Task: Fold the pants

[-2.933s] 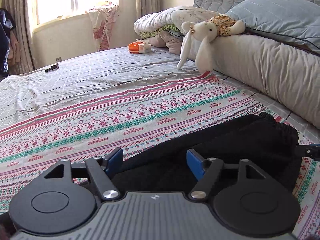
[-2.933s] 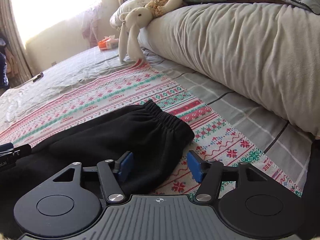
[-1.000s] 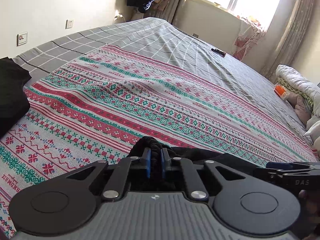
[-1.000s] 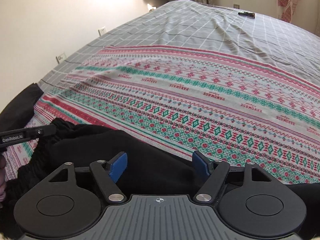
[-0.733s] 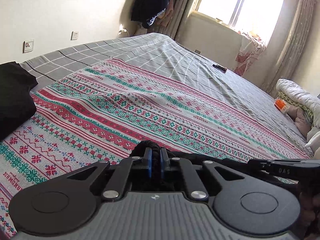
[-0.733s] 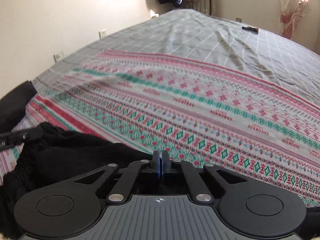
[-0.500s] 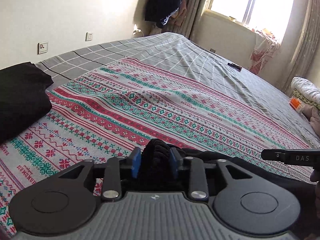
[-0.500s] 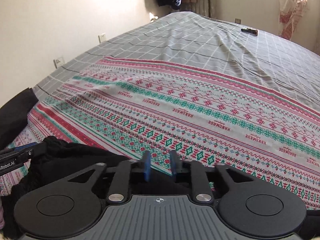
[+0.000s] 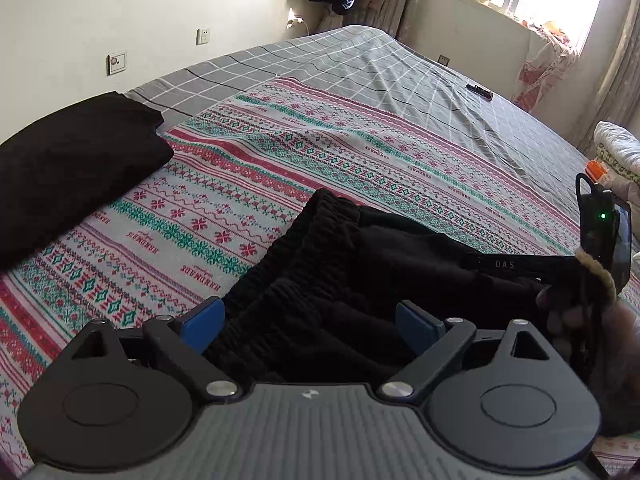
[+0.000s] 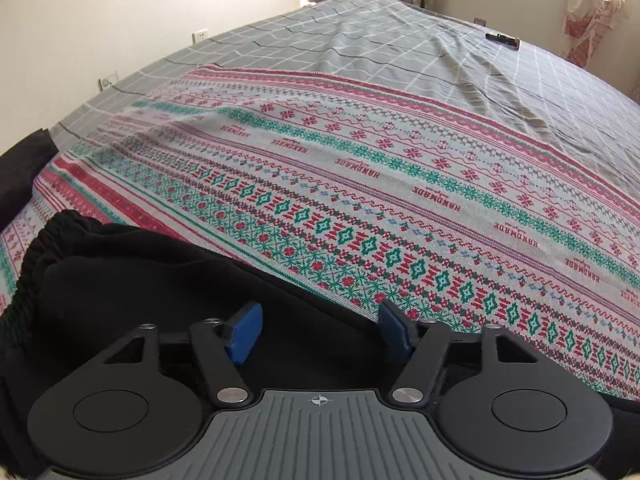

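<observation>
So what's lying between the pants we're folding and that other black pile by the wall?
Only bare patterned blanket. In the left wrist view it runs uninterrupted from the pants' elastic waistband to the folded black pile; nothing sits on that stretch.

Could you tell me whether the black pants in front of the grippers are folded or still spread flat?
Folded: the black pants lie doubled in layers, their elastic waistband bunched along one edge atop the patterned blanket.

One pair of black pants [image 9: 360, 264], one folded black garment [image 9: 72, 160], one patterned blanket [image 9: 360, 160], two wall sockets [image 9: 117, 62].
</observation>
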Tool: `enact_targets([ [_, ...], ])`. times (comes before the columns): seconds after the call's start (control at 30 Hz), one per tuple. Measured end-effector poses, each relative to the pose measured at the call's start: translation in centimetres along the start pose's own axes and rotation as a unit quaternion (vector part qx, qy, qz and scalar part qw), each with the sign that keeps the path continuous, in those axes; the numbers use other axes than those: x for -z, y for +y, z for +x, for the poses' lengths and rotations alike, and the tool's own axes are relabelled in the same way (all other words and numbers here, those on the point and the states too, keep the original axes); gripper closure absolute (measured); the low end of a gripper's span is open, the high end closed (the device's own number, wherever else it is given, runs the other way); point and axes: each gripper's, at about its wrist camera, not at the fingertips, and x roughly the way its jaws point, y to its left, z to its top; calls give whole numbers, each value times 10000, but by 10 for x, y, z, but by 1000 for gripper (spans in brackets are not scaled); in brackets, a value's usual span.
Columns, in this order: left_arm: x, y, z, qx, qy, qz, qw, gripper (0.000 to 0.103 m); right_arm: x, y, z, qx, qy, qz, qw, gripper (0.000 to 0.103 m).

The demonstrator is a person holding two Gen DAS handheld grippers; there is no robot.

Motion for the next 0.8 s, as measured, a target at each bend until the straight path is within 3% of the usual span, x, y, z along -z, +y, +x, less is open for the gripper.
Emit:
enact_targets([
  [0.03,4,4,-4,29,37,-154,9999,1,-1,3,-2,8,-3,-46,10000,78],
  [0.13,17,16,-9,166,146,-583,9981,0,-5,17,-7,185,144,-343,9991,93],
  [0.37,45,31,-15,469,66,-768,9959,0,-10,16,-57,121,-335,46,9994,95],
  [0.5,52,36,-15,880,64,-847,9925,0,-9,29,-115,32,-760,-227,9968,95],
  [0.8,70,34,-32,1440,-53,-656,9874,1,47,66,-207,-413,-1100,-499,9918,96],
])
